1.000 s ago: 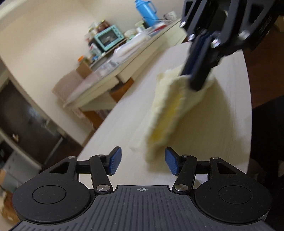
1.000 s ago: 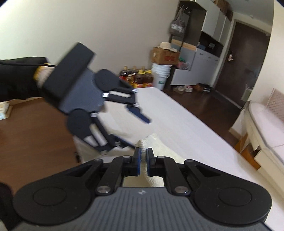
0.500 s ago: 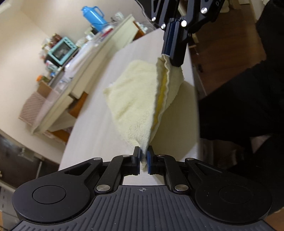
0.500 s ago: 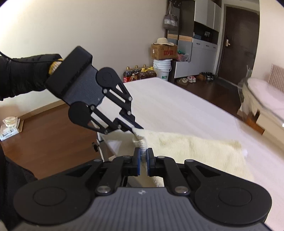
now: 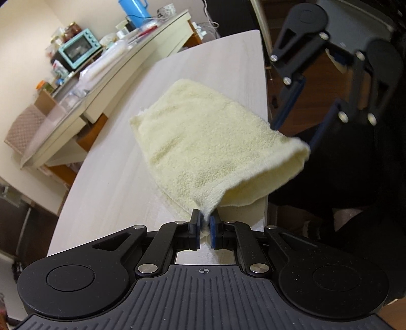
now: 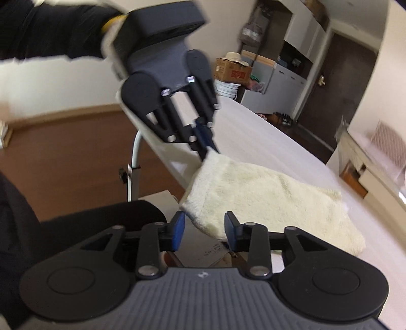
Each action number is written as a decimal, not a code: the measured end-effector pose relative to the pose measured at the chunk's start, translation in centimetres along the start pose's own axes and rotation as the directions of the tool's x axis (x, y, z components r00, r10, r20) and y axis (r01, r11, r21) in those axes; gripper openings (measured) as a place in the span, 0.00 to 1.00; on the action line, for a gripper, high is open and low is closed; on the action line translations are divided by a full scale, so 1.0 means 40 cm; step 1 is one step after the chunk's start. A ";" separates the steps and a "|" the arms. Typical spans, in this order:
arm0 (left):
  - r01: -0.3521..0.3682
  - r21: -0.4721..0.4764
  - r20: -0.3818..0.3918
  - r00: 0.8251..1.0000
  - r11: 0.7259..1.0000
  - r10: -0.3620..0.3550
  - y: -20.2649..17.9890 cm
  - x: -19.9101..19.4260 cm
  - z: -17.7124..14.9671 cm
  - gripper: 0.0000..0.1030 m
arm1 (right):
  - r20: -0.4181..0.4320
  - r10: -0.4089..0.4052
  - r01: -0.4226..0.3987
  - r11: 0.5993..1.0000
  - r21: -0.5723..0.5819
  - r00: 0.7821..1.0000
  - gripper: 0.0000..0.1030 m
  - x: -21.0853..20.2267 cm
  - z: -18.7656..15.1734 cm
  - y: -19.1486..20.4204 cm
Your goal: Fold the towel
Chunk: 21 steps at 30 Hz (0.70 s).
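Observation:
A pale yellow towel (image 5: 210,137) lies folded on the white table (image 5: 121,177), its near edge lifted off the surface at the table's right edge. My left gripper (image 5: 205,228) is shut on the towel's near corner. In the right wrist view the towel (image 6: 274,198) spreads to the right, and the left gripper (image 6: 206,148) pinches its far corner. My right gripper (image 6: 204,229) is open, its blue pads on either side of the towel's near edge, not gripping. In the left wrist view the right gripper (image 5: 304,119) hangs open beside the towel's raised corner.
A long side counter (image 5: 106,73) with a teal toaster oven (image 5: 78,49) and a blue jug (image 5: 133,9) runs along the wall left of the table. A chair frame (image 6: 134,172) stands by the table edge over brown floor. Cabinets and a door (image 6: 347,76) are at the far end.
My right gripper has opened and let go of the towel corner. The left gripper keeps its hold and has lifted its corner, and the towel now lies flatter on the table.

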<state>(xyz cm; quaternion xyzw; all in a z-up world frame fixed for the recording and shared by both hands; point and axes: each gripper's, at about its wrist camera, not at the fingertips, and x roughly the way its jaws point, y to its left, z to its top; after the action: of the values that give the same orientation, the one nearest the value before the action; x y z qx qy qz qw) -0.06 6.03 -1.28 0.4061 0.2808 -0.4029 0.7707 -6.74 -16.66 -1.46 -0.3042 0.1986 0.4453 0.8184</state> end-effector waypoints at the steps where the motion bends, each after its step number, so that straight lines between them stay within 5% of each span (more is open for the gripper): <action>1: 0.000 -0.002 0.000 1.000 1.000 0.000 -0.001 -0.001 0.001 0.07 | 0.002 -0.014 0.014 0.999 -0.029 1.000 0.38 0.007 0.003 0.013; 13: -0.010 -0.027 0.005 1.000 1.000 0.010 -0.011 -0.012 -0.004 0.08 | 0.006 -0.169 0.157 0.901 -0.405 0.986 0.38 0.076 -0.017 0.130; 14: -0.012 -0.027 0.005 1.000 1.000 0.012 -0.012 -0.012 -0.004 0.08 | 0.009 -0.173 0.161 0.896 -0.414 0.985 0.37 0.080 -0.018 0.130; 17: -0.015 -0.026 0.005 1.000 1.000 0.015 -0.014 -0.013 -0.003 0.08 | 0.032 -0.170 0.168 0.898 -0.406 0.985 0.10 0.077 -0.012 0.130; 21: -0.018 0.001 -0.004 1.000 1.000 0.018 -0.008 -0.032 0.005 0.08 | 0.057 -0.127 0.138 0.946 -0.295 0.990 0.08 0.048 0.012 0.092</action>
<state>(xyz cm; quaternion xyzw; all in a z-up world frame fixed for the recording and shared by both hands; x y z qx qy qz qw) -0.99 6.24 -0.33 0.4098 0.2784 -0.3953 0.7735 -8.81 -13.62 -3.42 -0.4283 0.0931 0.4197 0.7948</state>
